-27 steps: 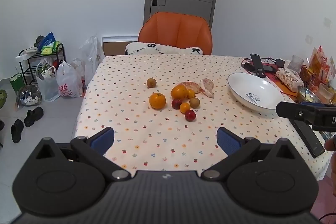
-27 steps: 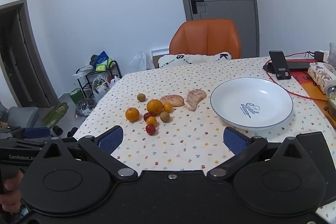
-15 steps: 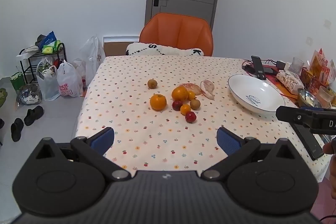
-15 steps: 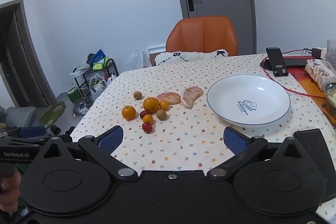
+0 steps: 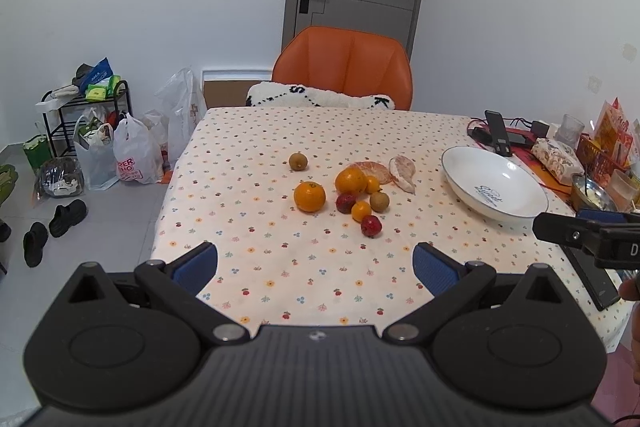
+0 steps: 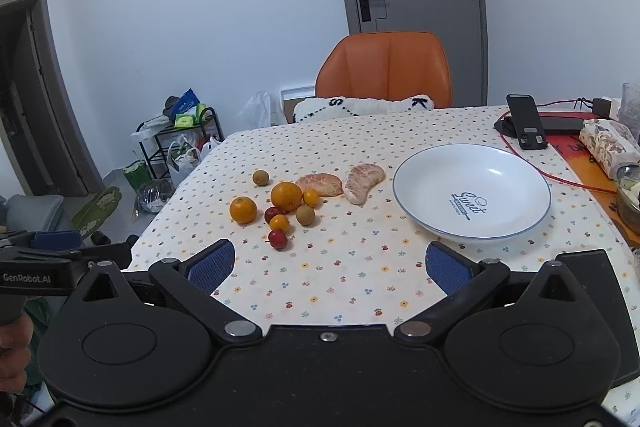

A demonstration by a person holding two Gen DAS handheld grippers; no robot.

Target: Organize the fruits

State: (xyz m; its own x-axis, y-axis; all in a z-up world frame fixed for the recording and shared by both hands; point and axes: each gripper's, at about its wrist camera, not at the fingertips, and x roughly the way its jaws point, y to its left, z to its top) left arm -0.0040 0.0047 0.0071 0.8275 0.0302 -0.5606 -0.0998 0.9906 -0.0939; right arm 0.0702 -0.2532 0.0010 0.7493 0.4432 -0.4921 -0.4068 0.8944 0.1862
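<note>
Two grippers are hanging wide open over the near edge of the table (image 5: 248, 147), my left gripper (image 5: 315, 264) and my right gripper (image 6: 330, 263) both gripping nothing. Fruits are lying loose mid-table: two oranges (image 6: 286, 195), small red ones (image 6: 277, 239), brownish ones (image 6: 260, 177) and peeled citrus pieces (image 6: 363, 182). The white plate (image 6: 472, 201) is sitting just right of them, holding nothing.

Fruits (image 6: 286, 205) mid-table, plate (image 6: 472, 163) to right.
</note>
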